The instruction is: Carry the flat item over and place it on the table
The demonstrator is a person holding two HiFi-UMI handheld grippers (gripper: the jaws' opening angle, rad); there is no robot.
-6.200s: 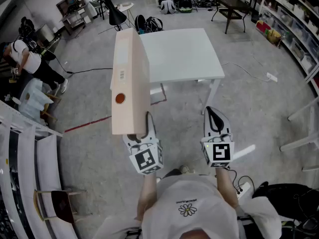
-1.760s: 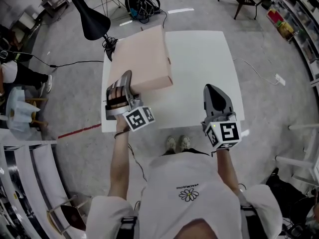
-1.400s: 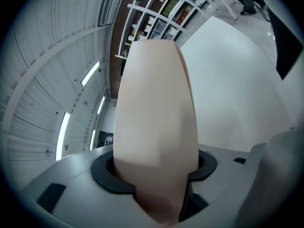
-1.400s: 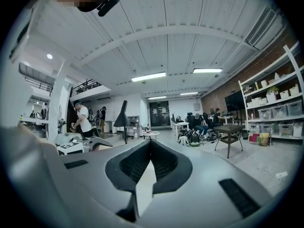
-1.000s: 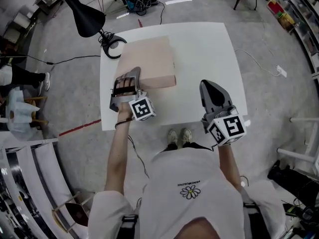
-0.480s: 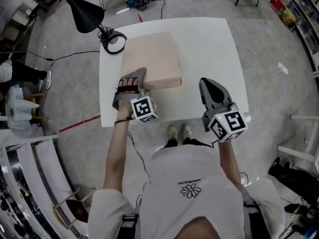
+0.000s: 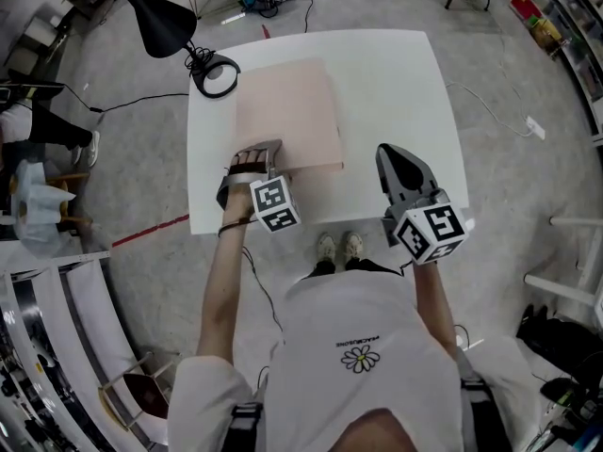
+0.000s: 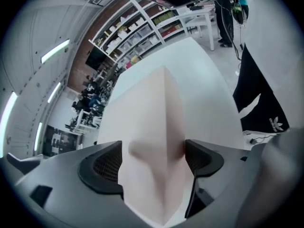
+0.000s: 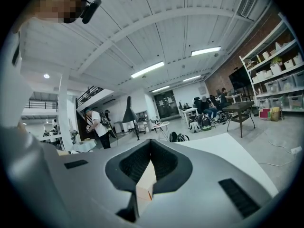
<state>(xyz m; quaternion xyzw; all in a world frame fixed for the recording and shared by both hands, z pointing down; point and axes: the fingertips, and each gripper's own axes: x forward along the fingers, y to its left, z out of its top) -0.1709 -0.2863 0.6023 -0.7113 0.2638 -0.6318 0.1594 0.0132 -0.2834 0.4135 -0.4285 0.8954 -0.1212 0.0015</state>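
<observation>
- On the white table (image 7: 396, 83), the flat beige box (image 7: 287, 111) lies flat on its broad face, over the left half of the top.
- Box's far-left corner is close to the ring-shaped lamp base (image 7: 215, 73) at the table's corner.
- Left gripper (image 7: 256, 153) is at the box's near edge. Its jaws have just been opening and stand wide, with the edge between them and not clamped.
- Right gripper (image 7: 394, 158) hovers above the table's near edge, right of the box and apart from it. Its jaws are closed together and hold nothing.

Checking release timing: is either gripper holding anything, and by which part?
Nothing looks gripped. Jaws of the left gripper have just been opening and straddle the near edge of the flat box, lying on the table. Right gripper shut, empty.
</observation>
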